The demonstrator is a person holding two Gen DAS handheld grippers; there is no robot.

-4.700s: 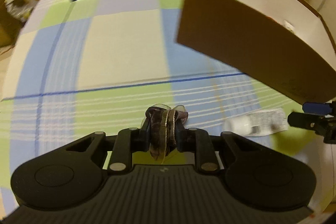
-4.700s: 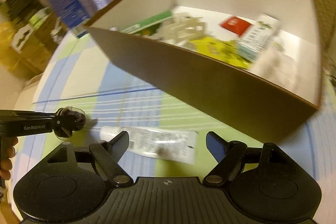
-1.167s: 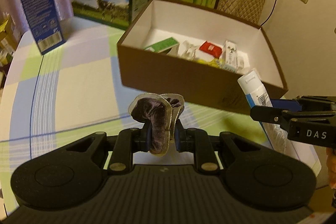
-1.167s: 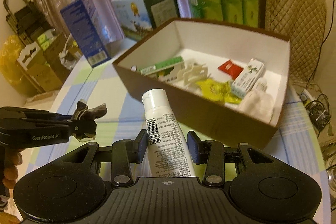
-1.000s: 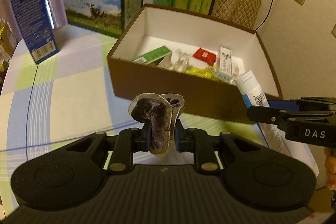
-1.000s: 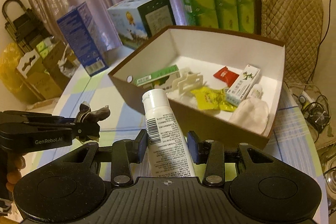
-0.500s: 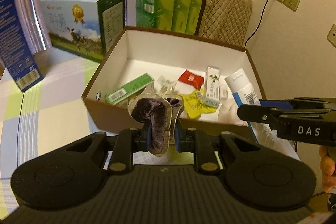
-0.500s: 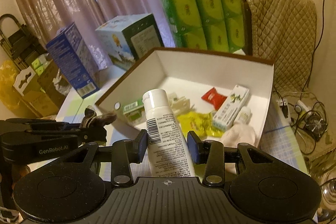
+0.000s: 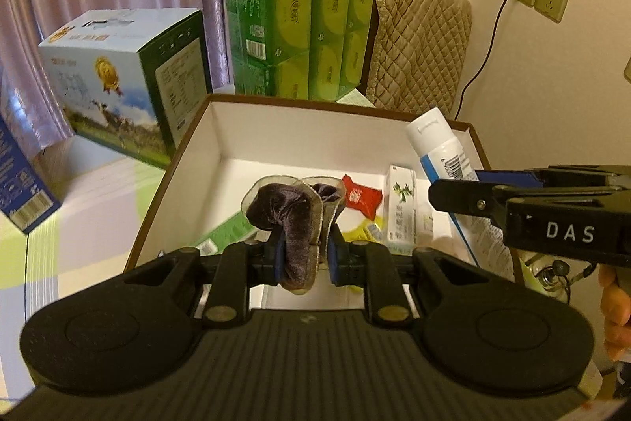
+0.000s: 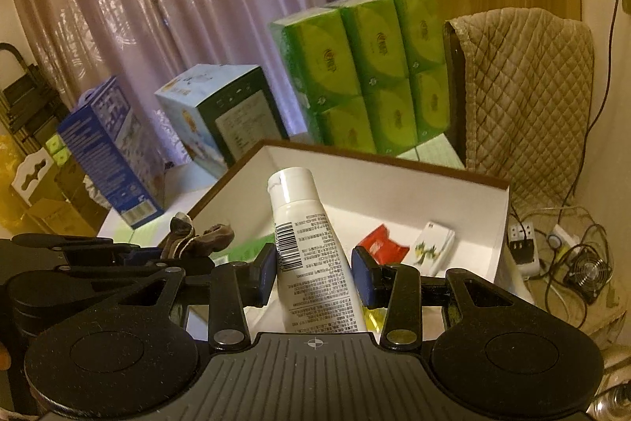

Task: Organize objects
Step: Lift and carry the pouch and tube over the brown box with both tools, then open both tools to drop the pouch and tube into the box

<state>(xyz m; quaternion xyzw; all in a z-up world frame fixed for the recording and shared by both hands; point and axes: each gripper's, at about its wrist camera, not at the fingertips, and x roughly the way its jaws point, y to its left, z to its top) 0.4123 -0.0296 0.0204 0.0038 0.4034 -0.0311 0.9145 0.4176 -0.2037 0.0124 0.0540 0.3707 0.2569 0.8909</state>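
Moved: both grippers up from the tablecloth to over the brown box (image 9: 185, 145) | left gripper (image 9: 303, 255) clamps dark scrunchie (image 9: 284, 212) above near edge | right gripper (image 10: 313, 271) clamps white tube (image 10: 303, 223) above right side | next: release both inside.

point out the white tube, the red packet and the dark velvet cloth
white tube (image 10: 311, 263): right wrist view, on its printed label.
red packet (image 9: 362, 201): left wrist view, centre of the wrapper.
dark velvet cloth (image 9: 294, 223): left wrist view, on the bunched fold.
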